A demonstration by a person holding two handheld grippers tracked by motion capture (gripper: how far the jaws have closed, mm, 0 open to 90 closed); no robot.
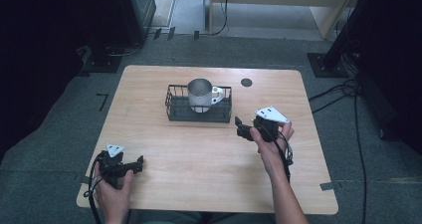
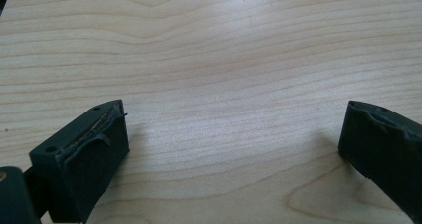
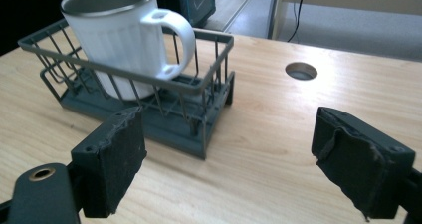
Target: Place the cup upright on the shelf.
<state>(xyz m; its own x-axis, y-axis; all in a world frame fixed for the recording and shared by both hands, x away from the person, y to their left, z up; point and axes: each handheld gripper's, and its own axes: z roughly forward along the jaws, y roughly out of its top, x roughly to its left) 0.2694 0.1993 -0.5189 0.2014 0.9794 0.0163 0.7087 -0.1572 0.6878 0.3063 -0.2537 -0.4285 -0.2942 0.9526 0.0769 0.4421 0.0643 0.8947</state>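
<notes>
Jaws spread wide and empty on both: left gripper (image 1: pixel 140 164) parked low at lower left over bare table (image 1: pixel 199 154), right gripper (image 1: pixel 242 129) aimed at the mug (image 3: pixel 119 35), seated upright in the wire basket (image 3: pixel 209 84) at centre frame, likely lined up for a grab.

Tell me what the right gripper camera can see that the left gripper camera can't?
The right gripper view has a white mug standing in a dark wire basket, its handle pointing toward a round hole in the tabletop, and some floor beyond the table's edge. The left gripper view has bare wood grain between its jaws. Both share the wooden table and a pair of black padded jaws standing wide apart.
</notes>
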